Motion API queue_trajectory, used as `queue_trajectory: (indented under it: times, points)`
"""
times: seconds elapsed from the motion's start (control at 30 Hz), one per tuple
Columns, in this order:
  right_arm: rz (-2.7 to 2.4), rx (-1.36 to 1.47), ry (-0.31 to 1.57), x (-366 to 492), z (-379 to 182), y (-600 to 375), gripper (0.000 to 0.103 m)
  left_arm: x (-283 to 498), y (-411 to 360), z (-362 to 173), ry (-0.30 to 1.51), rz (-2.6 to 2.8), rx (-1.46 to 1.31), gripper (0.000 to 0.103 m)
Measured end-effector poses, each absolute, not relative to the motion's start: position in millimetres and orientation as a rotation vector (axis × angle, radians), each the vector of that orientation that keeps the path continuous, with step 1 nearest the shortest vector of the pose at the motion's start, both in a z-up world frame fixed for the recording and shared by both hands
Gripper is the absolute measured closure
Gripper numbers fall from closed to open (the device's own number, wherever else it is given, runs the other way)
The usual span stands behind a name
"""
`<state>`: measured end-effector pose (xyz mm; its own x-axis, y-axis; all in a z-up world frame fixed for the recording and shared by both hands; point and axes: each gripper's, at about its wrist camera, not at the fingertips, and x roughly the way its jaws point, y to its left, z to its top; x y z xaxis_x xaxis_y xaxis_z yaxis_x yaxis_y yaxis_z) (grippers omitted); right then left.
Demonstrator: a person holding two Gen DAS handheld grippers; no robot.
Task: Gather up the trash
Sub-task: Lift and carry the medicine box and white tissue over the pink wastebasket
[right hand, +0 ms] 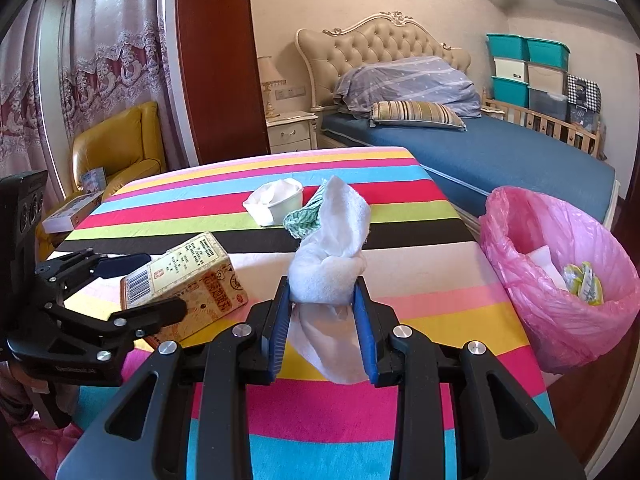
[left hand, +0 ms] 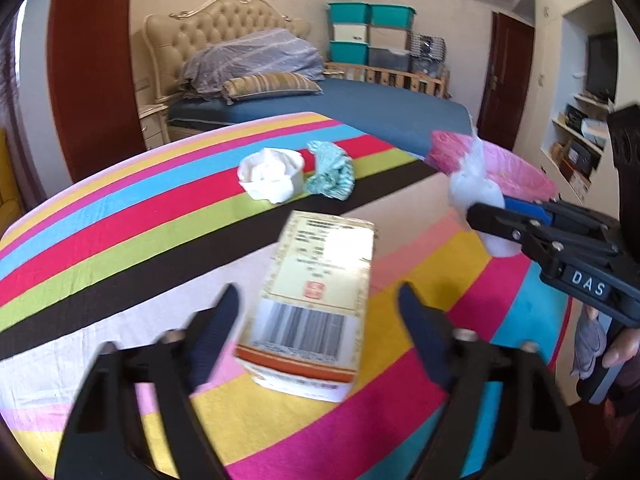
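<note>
1. A crumpled white tissue wad [right hand: 326,276] is gripped between the closed pads of the right tool [right hand: 324,320].
2. A yellow rectangular cardboard box [left hand: 316,300] lies on the striped surface [left hand: 120,232] between the open, untouching pads of the left tool [left hand: 320,320].
3. Ahead of both tools, a white paper cup [left hand: 272,176] and a crumpled teal paper [left hand: 330,172] are seen.
4. Right of the right tool stands a pink-bagged bin [right hand: 560,280].

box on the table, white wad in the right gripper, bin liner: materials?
Box: looks like printed cardboard, matte; sharp folded edges, barcode panel.
White wad: soft tissue or nonwoven cloth, can't tell which; fuzzy surface, crumples between the right gripper's pads.
Bin liner: thin pink plastic film, glossy; translucent, wrinkled, the trash inside shows through.
</note>
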<state>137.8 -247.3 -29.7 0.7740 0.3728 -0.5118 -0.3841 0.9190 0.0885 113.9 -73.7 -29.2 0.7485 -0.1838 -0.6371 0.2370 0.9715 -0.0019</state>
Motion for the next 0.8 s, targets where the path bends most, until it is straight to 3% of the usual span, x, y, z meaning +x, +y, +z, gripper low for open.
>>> queue_trajectory:
  times: [0.03, 0.07, 0.8]
  points:
    - [0.412, -0.023, 0.549, 138, -29, -247, 0.073, 114, -76, -31, 0.696, -0.234, 0.091, 0.053]
    - [0.414, -0.025, 0.548, 137, -29, -247, 0.073, 113, -79, -33, 0.705, -0.242, 0.097, 0.054]
    - [0.399, -0.015, 0.494, 117, -16, -270, 0.073, 107, -101, -8, 0.592, -0.251, 0.141, 0.054]
